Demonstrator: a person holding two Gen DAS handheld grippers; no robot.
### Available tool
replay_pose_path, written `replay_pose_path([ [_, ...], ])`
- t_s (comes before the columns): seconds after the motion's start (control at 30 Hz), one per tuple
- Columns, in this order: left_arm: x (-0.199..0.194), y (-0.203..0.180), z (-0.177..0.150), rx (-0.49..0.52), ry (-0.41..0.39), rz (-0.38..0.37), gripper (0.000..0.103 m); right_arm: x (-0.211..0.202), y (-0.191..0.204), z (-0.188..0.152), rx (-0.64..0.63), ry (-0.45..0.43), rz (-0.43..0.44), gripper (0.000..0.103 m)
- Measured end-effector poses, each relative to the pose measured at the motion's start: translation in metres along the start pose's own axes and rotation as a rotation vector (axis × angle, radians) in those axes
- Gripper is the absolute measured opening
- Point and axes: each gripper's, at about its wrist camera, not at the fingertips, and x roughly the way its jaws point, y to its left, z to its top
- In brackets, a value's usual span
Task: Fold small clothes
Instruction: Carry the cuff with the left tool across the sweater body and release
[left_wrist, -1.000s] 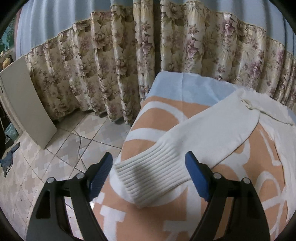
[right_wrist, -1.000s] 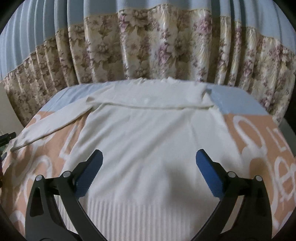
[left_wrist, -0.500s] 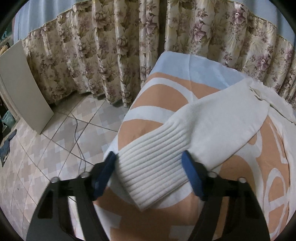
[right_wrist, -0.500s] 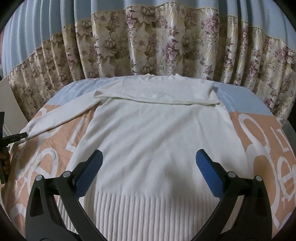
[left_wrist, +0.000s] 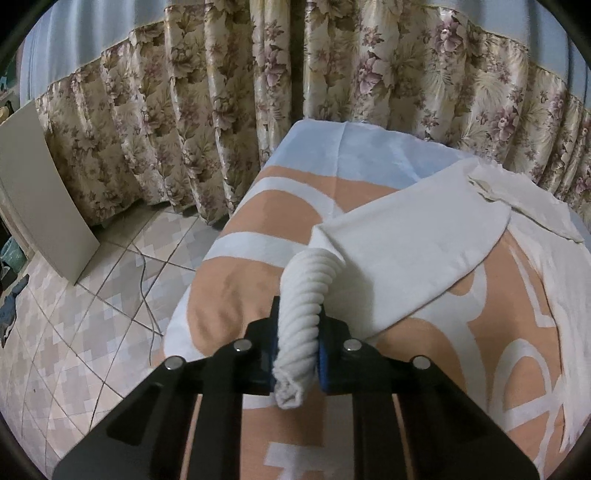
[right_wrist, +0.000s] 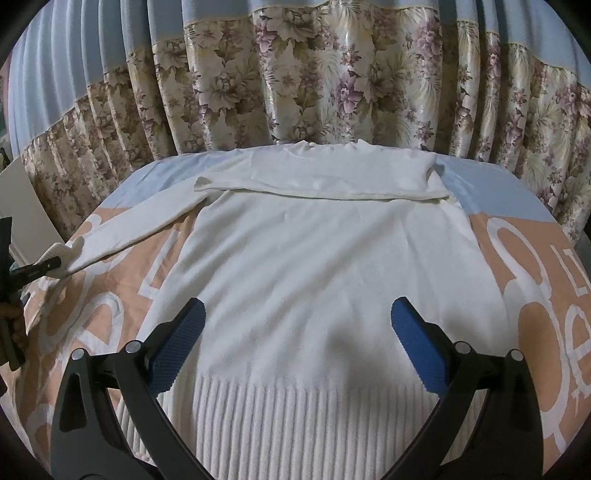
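The left tongs (left_wrist: 297, 354) are closing on the ribbed cuff (left_wrist: 301, 317) of a white sweater's sleeve (left_wrist: 402, 254), and the cuff is bunched into a roll between the blue pads. This sleeve runs from the cuff away to the far right, where it joins the sweater (right_wrist: 332, 266).

The right tongs (right_wrist: 297, 347) stand wide with nothing between the pads, hovering above the sweater's near ribbed hem (right_wrist: 295, 424). The sweater lies flat on its front or back, which I cannot tell, across the middle of the bench (right_wrist: 535, 258), collar at the far edge. Its other sleeve is folded across the chest near the collar. In the right view the left tongs appear at the far left edge, gripping the cuff.

The bench is covered by a cloth (left_wrist: 266, 229) in peach, white and pale blue. Behind it hangs a flowered curtain (right_wrist: 314, 81). Left of the bench lies a tiled floor (left_wrist: 92, 314), a thin cable (left_wrist: 146, 291) across it and a pale board (left_wrist: 37, 199) leaning nearby.
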Motion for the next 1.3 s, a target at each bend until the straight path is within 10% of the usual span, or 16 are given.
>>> replay_pose_path([
  [0.37, -0.009, -0.066, 0.035, -0.011, -0.031, -0.048, 0.015, 0.016, -0.034, 0.007, 0.053, 0.018, -0.008, 0.100],
  [1.3, 0.055, -0.452, 0.112, 0.216, 0.011, -0.305, 0.015, 0.019, -0.266, 0.064, 0.122, -0.039, -0.296, 0.100],
])
